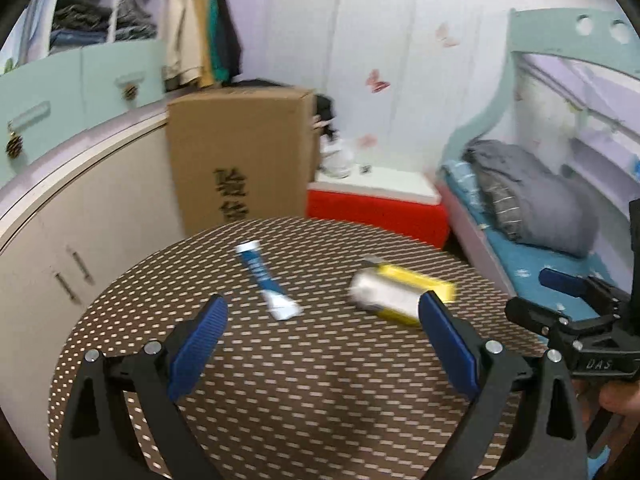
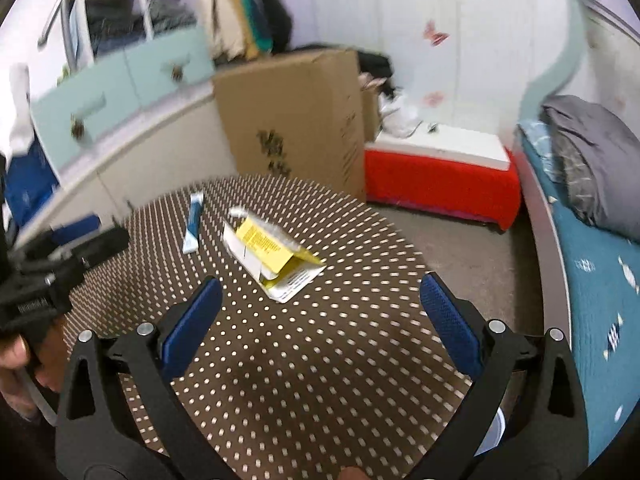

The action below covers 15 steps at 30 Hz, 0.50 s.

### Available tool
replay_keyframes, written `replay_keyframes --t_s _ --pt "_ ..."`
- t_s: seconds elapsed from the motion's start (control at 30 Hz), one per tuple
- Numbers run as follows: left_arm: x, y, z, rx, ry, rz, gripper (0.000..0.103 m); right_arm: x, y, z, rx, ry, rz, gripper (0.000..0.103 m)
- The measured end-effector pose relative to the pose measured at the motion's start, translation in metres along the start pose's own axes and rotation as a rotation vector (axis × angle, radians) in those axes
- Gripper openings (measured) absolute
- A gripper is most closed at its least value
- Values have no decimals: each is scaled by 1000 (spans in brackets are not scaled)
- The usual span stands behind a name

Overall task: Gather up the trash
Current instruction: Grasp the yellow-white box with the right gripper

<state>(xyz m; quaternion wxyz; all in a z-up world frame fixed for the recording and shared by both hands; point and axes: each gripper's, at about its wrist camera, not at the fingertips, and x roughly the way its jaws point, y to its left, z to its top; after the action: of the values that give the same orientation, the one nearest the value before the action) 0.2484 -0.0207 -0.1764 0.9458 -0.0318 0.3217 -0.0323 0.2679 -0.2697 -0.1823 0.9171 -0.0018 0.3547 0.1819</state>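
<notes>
The left gripper [image 1: 322, 308] had matte black angular arms tipped with ribbed blue pads [image 1: 200, 344], and round silver screws sat at its pivots. The right gripper [image 2: 320, 296] matched it in black frame, blue pads [image 2: 452, 324] and silver screws. White lettering on its body, seen from the left wrist, seemed to read "DAS". Bare skin of the right hand [image 1: 618, 396] showed just below that lettering.

Bare dotted table [image 2: 304, 360] ahead of both grippers, blue tube [image 1: 266, 280] and yellow carton [image 2: 272, 254] lying mid-table, apart.
</notes>
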Motion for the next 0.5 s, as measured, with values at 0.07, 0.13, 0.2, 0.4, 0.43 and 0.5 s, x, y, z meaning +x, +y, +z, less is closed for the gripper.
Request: replay_keyframes --t_s 0.07,0.13,0.2,0.4,0.43,0.5 --pt "11 14 0 -14 17 27 94 19 6 2 -32 31 3 97" --pt "19 25 -2 -35 24 41 94 40 15 5 -72 67 8 97" --pt "27 33 -5 -54 26 45 94 57 23 6 -114 100 22 97" --pt "40 47 -10 -85 57 79 94 106 46 14 -207 179 34 95" --pt "43 50 -10 -88 60 91 94 110 49 16 -201 179 39 90" --pt "48 57 -12 -105 74 108 94 118 51 19 -174 186 56 65"
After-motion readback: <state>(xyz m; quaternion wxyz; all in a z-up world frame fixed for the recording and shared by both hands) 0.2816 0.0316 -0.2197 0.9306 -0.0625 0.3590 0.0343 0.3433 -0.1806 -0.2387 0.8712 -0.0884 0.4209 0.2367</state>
